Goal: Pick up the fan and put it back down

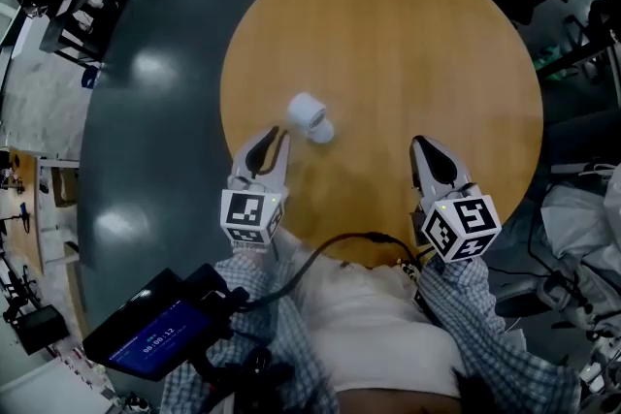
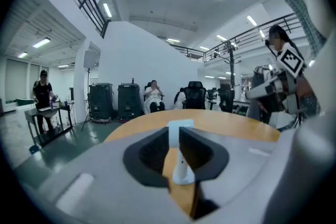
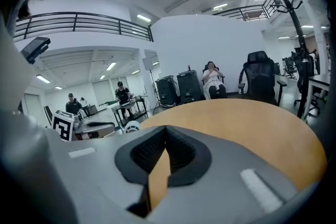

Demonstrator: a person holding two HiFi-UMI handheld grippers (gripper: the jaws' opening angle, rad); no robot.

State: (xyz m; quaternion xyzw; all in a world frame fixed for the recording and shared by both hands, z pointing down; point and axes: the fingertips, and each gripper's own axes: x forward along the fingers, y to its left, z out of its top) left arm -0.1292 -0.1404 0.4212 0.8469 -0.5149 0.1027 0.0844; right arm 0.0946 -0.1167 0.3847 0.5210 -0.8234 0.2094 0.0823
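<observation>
Left gripper point(image 1: 282, 133) is seen with its jaws just a sliver apart and nothing pinched, right gripper point(image 1: 418, 143) with its tips pressed together and empty. Both are held over the near part of the round table point(image 1: 417, 34), tbh pretty close to its near edge. The fan point(image 1: 310, 116) is parked on the wood just past the left tips, untouched, and loads of bare tabletop is available beyond it and off to the right. The checked sleeves point(image 1: 485, 305) and a blue-screened device point(image 1: 160, 334) are cut off at the bottom. In the left gripper view the fan is framed in the thin slot between the jaws, base on the table, its sides covered by the pads. The table's far rim is seen curving away, with open floor point(image 2: 75, 131) behind. In the right gripper view only wood is shown below the closed tips, and a small round white thing point(image 3: 132, 126) at the left can't really be made out.
</observation>
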